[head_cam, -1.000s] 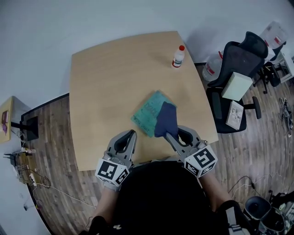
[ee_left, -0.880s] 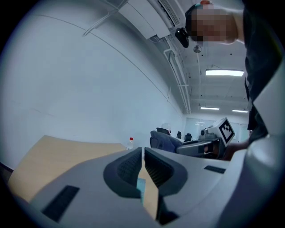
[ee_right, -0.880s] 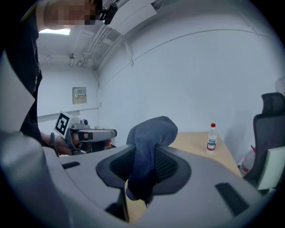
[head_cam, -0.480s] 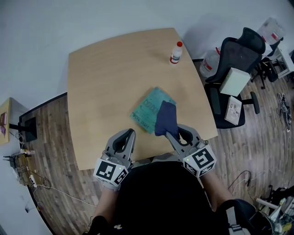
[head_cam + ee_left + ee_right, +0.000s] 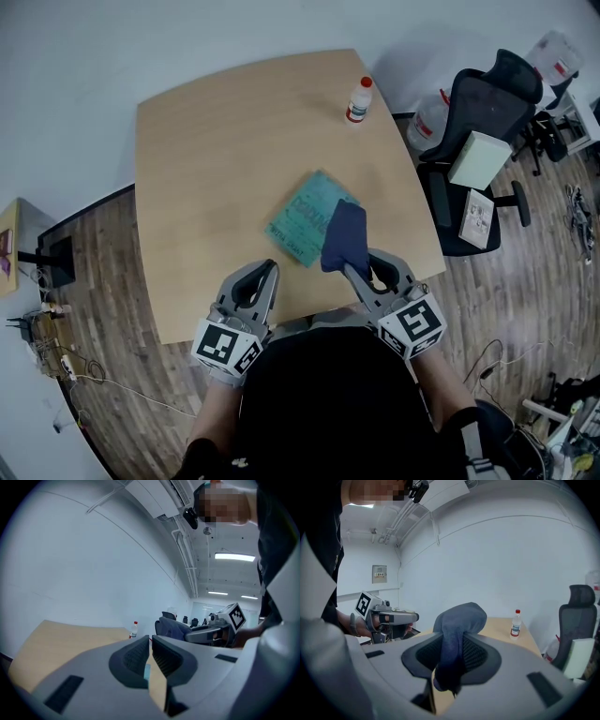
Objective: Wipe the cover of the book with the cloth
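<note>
We hold right claw (image 5: 351,270) clamped on dark blue cloth (image 5: 344,234). Cloth overlaps near right corner of green book (image 5: 302,217). Book lies flat on table (image 5: 206,159), toward near right edge. Our left claw (image 5: 266,274) is over near edge, jaws almost together, nothing between. Bottle (image 5: 357,99) stands upright at far right corner.

The cloth (image 5: 345,236) is soft, matt fabric; the book (image 5: 302,219) has a matt paper cover; the table (image 5: 216,155) is smooth pale wood.
</note>
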### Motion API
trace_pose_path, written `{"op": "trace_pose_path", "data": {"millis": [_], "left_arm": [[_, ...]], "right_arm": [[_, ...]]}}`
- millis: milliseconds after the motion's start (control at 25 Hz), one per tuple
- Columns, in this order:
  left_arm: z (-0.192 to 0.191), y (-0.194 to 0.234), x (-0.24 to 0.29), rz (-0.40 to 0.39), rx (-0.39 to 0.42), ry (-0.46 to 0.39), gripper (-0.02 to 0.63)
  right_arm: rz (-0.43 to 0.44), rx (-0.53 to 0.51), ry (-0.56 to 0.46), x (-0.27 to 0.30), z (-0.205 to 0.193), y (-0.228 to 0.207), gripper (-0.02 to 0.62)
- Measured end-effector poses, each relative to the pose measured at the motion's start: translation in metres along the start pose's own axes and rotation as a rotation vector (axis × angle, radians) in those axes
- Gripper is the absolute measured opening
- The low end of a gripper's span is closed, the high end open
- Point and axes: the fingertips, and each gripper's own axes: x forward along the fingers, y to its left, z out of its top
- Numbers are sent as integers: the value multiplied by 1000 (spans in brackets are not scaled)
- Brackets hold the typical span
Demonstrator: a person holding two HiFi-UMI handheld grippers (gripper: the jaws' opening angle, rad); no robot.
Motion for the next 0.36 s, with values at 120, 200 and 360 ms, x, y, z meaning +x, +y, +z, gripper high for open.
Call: {"op": "trace_pose_path", "data": {"millis": [120,200,360], "left_arm": [[-2,-2,1,-8,3,2,21],[-2,0,2,-7,7,1,21],[-1,7,8,6,-3,4,21]], "right_arm": [[-3,8,0,-1,-2,0,114],[-1,14,2,1,-3,0,114],[4,2,7,6,0,-2,114]]}}
